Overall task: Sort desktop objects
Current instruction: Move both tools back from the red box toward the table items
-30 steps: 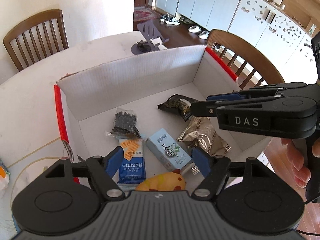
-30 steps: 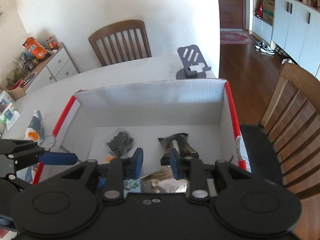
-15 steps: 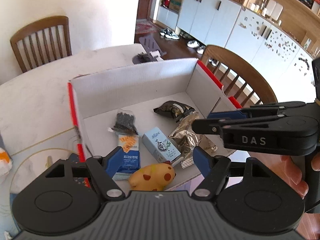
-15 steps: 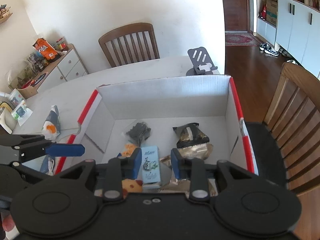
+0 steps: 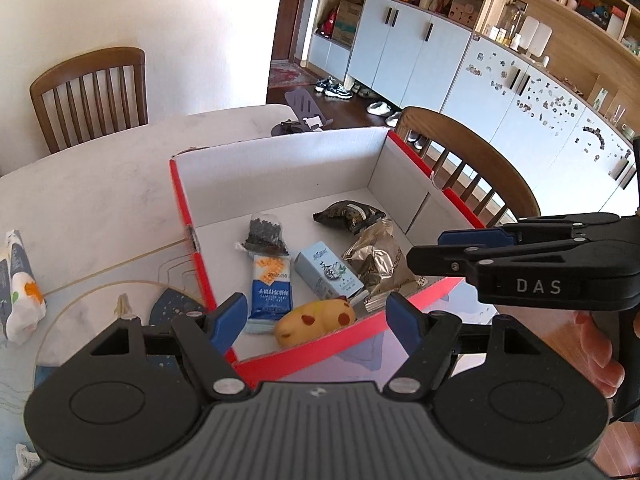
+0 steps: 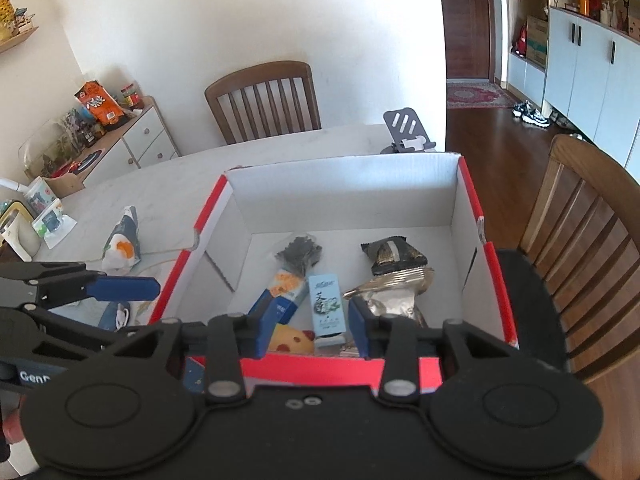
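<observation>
Beside box, white pouch, perhaps tissues, chair behind

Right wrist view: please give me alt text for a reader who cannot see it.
A red-edged cardboard box sits on a pale table, holding snack packets, a small light-blue carton and a yellow spotted toy. The right gripper, empty with its jaws opening, hangs over the box's near edge. The left gripper reaches in from the left, and wooden chairs stand behind and beside the table.
</observation>
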Motion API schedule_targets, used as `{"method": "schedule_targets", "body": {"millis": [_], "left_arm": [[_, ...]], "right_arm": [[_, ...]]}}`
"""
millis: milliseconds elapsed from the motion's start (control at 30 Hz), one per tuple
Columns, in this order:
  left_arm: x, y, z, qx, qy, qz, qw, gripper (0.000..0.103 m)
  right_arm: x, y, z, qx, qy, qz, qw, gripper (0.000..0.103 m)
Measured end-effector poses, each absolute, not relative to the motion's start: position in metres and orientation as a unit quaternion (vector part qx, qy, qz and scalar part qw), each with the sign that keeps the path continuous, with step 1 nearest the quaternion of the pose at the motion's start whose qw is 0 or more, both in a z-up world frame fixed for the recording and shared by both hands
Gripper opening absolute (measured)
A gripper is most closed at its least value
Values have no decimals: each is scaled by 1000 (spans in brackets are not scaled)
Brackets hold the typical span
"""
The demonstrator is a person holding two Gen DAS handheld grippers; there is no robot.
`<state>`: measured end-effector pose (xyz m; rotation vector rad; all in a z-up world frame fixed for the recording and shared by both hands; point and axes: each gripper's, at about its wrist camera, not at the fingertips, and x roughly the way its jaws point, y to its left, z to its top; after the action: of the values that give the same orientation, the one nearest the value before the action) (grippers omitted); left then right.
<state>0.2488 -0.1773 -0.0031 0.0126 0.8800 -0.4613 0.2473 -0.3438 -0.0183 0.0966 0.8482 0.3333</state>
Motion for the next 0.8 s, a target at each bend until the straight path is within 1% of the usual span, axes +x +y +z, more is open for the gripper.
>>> {"method": "schedule_targets", "body": {"millis": [33,100,167,200,267,367,567,633,667,733,800], "left_arm": [[247,-174,-3,5,421,-221,880,76],[242,-168,-3,4,417,-221,881,76],[238,-160,-2,3,413,-224,883,76],[235,-155,-1,-1,410,-225,884,76],[230,-144,1,-10,405,-224,886,79],[221,-126,2,-17,396,-220,891,83],[207,-87,2,-26,388,-198,900,85],[205,-73,1,-41,390,-191,900,87],[204,-65,1,-48,391,-187,900,90],[202,-49,-1,-59,393,-180,900,91],[201,-35,-2,-64,394,-171,901,99]], "right_arm": [[244,-341,-17,44,406,162,898,41],[236,-334,-15,35,397,167,902,49],[229,-326,-14,25,386,173,906,55],[226,-321,-13,21,380,176,908,56],[221,-314,-13,19,375,179,910,59],[213,-302,-11,17,361,182,914,67],[200,-272,-7,0,347,200,916,72],[197,-260,-8,-3,342,204,917,75],[196,-254,-8,-4,340,206,917,77],[194,-242,-8,-8,336,211,918,79],[190,-230,-8,-16,331,218,918,81]]}}
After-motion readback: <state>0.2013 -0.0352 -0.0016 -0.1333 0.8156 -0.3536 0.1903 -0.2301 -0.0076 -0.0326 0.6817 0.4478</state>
